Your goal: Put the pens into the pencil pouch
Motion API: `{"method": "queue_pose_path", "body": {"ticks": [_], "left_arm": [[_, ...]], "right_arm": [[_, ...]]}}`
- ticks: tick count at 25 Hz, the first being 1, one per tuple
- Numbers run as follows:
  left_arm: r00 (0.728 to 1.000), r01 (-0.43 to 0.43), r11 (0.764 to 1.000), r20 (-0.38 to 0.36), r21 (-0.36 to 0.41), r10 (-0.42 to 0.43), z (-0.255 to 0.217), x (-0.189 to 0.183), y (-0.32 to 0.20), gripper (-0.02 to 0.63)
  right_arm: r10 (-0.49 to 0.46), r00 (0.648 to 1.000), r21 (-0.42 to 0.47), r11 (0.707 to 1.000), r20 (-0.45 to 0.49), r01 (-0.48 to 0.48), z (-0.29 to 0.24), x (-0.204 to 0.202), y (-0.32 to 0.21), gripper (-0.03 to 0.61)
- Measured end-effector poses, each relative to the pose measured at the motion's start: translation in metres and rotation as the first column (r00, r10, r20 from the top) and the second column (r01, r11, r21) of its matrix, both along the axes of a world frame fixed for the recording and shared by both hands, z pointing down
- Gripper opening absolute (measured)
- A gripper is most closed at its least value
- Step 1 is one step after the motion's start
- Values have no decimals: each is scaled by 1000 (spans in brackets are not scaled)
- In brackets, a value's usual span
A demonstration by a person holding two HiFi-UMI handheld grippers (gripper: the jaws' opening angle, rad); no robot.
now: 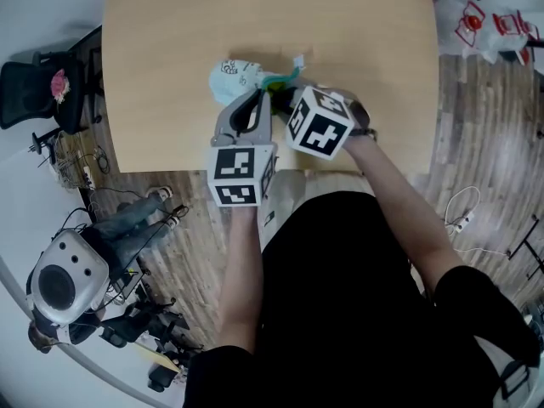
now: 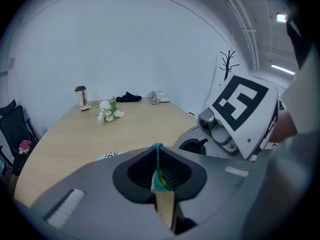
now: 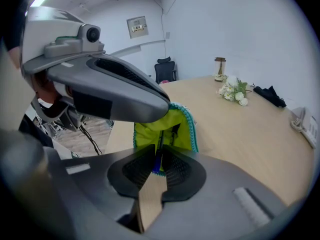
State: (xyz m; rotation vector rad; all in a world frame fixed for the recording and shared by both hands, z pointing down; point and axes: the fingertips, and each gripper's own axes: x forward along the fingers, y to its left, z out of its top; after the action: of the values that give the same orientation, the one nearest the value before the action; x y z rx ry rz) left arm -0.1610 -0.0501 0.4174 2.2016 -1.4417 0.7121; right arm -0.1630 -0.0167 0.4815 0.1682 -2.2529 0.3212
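Soft and probably floppy, the pencil pouch (image 1: 231,78) on the table (image 1: 170,41) is pinched at its zip rim by the left gripper (image 2: 159,151), while the right gripper (image 3: 157,156) nips a light, likely slick pen (image 3: 157,163) at its mouth.

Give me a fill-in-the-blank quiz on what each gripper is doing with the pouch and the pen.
1. The left gripper is shut on the teal ___ edge of the pouch.
2. The right gripper is shut on a ___ pen.
3. The pen's tip points into the pouch's ___ mouth.
Missing words: zipper; blue; open.
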Motion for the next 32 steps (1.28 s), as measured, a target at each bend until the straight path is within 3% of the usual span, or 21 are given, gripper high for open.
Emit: {"method": "queue_pose_path", "body": {"ticks": [21,32], "left_arm": [[1000,30,1000,0,5,-30,-2,-5,1,15],[999,36,999,17,16,-36,-7,-3,-1,14]], "right_arm": [[12,998,-16,1000,58,-12,-12,7,4,49],[151,983,37,987,103,-155,-28,44,-18,48]]}}
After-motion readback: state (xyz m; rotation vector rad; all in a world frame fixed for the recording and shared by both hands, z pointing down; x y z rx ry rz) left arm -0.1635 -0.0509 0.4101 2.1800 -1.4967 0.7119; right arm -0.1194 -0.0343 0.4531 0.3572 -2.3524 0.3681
